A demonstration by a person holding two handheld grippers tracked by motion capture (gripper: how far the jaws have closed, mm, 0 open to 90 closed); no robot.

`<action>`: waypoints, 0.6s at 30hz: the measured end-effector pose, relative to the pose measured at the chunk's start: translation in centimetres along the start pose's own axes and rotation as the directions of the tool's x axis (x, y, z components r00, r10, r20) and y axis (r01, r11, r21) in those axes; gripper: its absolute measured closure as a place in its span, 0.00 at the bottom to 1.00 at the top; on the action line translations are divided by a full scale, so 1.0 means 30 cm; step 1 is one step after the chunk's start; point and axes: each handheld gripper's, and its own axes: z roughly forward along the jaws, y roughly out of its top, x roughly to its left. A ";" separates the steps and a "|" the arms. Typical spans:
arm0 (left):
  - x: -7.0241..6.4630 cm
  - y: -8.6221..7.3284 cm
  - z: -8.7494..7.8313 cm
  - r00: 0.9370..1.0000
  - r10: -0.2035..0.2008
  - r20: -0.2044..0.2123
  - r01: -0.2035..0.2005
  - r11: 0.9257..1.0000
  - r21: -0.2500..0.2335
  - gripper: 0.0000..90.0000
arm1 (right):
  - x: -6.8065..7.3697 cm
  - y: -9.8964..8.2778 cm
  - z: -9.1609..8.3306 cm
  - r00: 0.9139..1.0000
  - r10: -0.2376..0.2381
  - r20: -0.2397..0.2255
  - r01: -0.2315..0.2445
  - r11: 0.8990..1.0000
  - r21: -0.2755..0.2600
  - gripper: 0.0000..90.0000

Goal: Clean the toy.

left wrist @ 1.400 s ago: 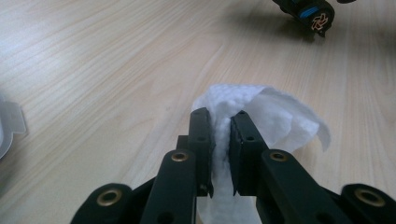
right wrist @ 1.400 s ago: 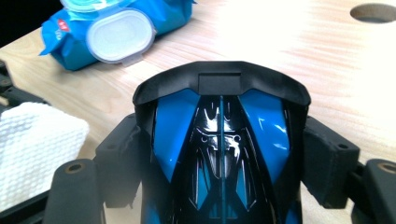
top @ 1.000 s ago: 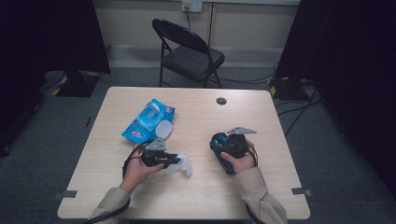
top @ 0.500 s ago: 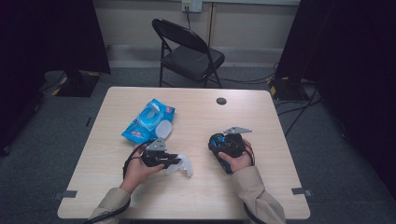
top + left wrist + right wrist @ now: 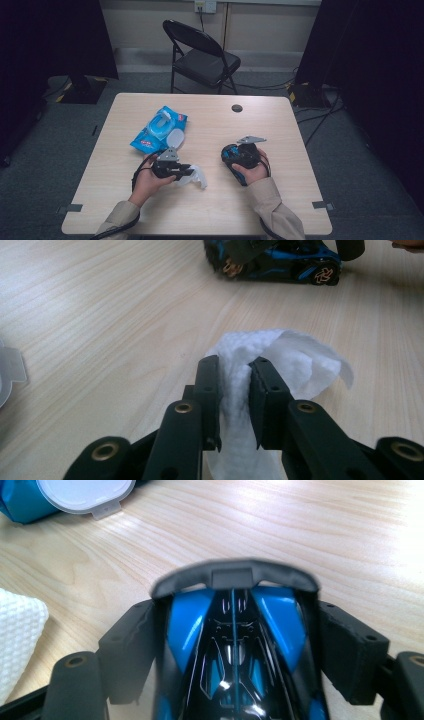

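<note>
Wooden table [image 5: 280, 210], left gripper [image 5: 234, 377] pinching white wipe [image 5: 295, 357], right gripper [image 5: 235, 630] clamping toy car [image 5: 235, 645]

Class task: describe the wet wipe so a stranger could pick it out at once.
Start at the wooden table. Near its front edge, the left gripper pinches a crumpled white wipe. It is the one soft white thing, unlike the blue wipes packet or the blue toy car.

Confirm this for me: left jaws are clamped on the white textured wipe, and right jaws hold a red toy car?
Not quite: the toy car between the right jaws is blue and black, not red, as the right gripper view shows. The left jaws do clamp the white wipe.
</note>
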 end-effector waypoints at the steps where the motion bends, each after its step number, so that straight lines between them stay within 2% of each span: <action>1: -0.001 0.001 0.000 1.000 0.002 0.000 -0.002 1.000 0.002 0.84 | -0.001 -0.001 -0.001 1.000 0.000 -0.001 0.000 1.000 -0.011 0.28; 3: -0.002 0.003 0.001 1.000 0.003 -0.002 -0.003 1.000 0.002 0.82 | -0.003 0.004 -0.006 1.000 0.015 -0.008 -0.015 0.999 -0.028 0.29; 9: -0.001 0.007 -0.002 1.000 0.005 -0.012 -0.005 1.000 0.003 0.73 | -0.004 0.006 -0.014 1.000 0.000 -0.009 0.000 1.000 -0.020 0.29; 12: -0.002 0.010 -0.004 1.000 -0.011 -0.013 0.011 1.000 0.006 0.67 | -0.003 0.010 -0.026 1.000 -0.011 -0.009 0.010 1.000 -0.030 0.28; 14: -0.004 0.011 -0.006 1.000 -0.021 -0.010 0.021 1.000 0.015 0.67 | -0.003 0.014 -0.038 1.000 -0.011 -0.013 0.011 0.999 -0.031 0.29; 16: -0.004 0.012 -0.006 1.000 -0.022 -0.015 0.023 1.000 0.017 0.59 | -0.004 0.016 -0.051 1.000 -0.013 -0.013 0.013 0.999 -0.040 0.28; 18: -0.004 0.015 -0.012 0.999 -0.017 -0.038 0.017 1.000 0.021 0.47 | -0.004 0.016 -0.065 1.000 -0.016 -0.015 0.015 0.999 -0.046 0.28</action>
